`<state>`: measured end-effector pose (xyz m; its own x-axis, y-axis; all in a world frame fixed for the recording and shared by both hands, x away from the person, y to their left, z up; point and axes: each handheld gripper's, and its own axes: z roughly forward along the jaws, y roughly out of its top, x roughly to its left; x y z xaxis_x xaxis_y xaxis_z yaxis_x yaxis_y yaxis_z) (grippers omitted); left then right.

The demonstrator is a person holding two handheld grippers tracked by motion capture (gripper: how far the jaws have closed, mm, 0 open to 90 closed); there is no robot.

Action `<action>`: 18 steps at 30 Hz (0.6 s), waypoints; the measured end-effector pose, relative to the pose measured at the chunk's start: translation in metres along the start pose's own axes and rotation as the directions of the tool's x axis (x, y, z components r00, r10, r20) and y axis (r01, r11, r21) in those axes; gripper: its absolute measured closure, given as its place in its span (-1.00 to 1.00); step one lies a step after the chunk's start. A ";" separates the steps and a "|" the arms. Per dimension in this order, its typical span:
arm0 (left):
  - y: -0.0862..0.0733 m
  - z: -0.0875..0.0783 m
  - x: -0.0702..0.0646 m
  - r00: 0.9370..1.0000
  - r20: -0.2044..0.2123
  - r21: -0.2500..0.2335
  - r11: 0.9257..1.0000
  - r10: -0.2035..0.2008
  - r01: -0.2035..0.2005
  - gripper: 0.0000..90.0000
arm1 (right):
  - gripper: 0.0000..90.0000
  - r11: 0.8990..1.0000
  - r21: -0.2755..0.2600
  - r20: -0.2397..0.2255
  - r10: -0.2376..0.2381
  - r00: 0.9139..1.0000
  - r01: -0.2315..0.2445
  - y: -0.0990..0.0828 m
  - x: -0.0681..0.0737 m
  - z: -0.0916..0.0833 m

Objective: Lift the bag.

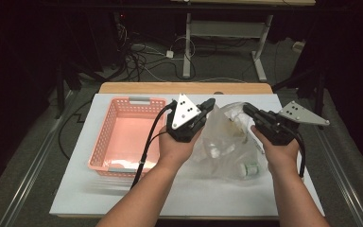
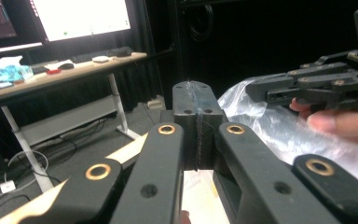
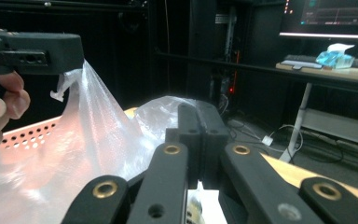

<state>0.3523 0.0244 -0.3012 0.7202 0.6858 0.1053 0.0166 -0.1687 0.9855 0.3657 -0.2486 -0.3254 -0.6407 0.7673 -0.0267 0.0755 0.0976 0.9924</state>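
A clear plastic bag (image 1: pixel 220 137) hangs over the white table top, stretched between both grippers. My left gripper (image 1: pixel 211 102) pinches the bag's upper left edge, its jaws closed tight (image 2: pixel 196 91) on a thin film. My right gripper (image 1: pixel 246 108) is shut on the opposite edge, and the bag (image 3: pixel 88 130) billows just behind its closed jaws (image 3: pixel 204 111). In the right gripper view the bag rises to the left gripper's tip at top left. A small white bottle with a green cap (image 1: pixel 250 169) lies in the bag's bottom, which rests on the table.
A pink perforated basket (image 1: pixel 105 130) stands on the white table top (image 1: pixel 123 198) left of the bag. A wooden strip (image 1: pixel 184 88) runs along the far edge. Beyond it are desk legs (image 1: pixel 187 47) and floor cables.
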 end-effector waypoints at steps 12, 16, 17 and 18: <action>0.042 0.003 0.002 0.999 -0.037 -0.092 0.995 0.034 -0.037 0.97 | 1.00 0.996 -0.086 0.025 -0.018 1.000 0.020 0.043 -0.002 0.007; 0.060 0.002 0.005 0.998 -0.053 -0.131 0.990 0.046 -0.052 0.97 | 1.00 0.992 -0.123 0.028 -0.026 0.999 0.029 0.059 0.002 0.011; 0.065 0.001 0.006 0.997 -0.061 -0.144 0.988 0.052 -0.061 0.97 | 1.00 0.990 -0.133 0.026 -0.036 0.999 0.039 0.064 0.004 0.011; 0.071 0.000 0.007 0.996 -0.066 -0.157 0.985 0.059 -0.069 0.97 | 1.00 0.989 -0.145 0.026 -0.038 0.999 0.041 0.070 0.006 0.011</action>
<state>0.3589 0.0173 -0.2305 0.6727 0.7196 0.1721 -0.1425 -0.1023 0.9845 0.3755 -0.2297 -0.2577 -0.6233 0.7791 -0.0671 -0.0623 0.0361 0.9974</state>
